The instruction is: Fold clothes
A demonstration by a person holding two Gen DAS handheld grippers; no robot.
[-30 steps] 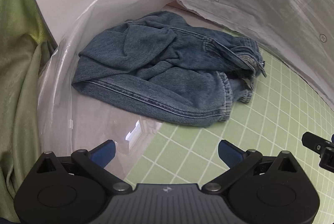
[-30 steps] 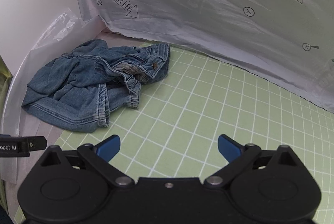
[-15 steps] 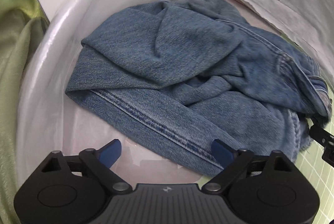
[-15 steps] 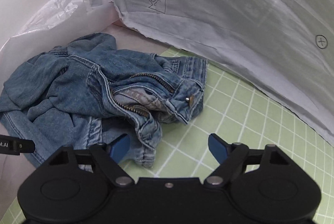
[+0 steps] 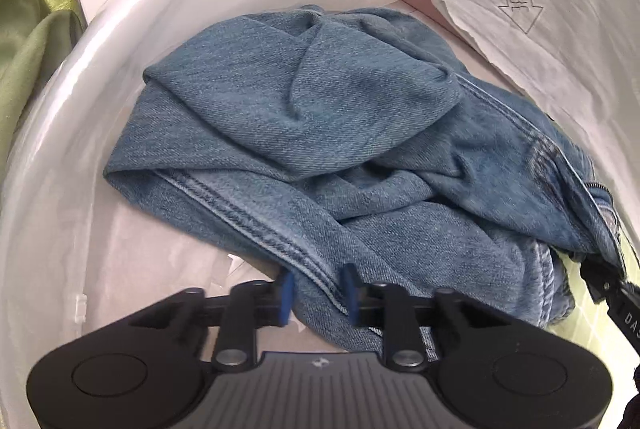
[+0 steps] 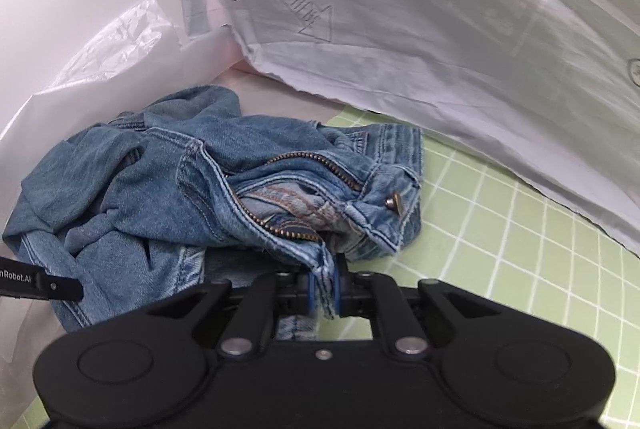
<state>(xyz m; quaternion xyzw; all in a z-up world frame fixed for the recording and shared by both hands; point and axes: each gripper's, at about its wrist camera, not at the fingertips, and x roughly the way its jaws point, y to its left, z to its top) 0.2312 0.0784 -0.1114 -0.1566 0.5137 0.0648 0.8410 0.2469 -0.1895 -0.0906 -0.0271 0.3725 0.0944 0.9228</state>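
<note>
Claw on my left (image 5: 316, 295) pinches a stitched hem of the crumpled jeans (image 5: 340, 149); my right claw (image 6: 323, 289) is clamped on a denim edge below the open zipper (image 6: 280, 197); the jeans lie heaped where the green gridded tabletop (image 6: 520, 249) meets white plastic sheeting (image 5: 80, 229); I judge this the gathering step; next calls for lifting and spreading the cloth flat on the grid.

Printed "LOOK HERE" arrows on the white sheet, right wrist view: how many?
1: the printed arrow sits upper left on the crumpled white sheet, above the blue denim jeans. Blur may hide others.
</note>
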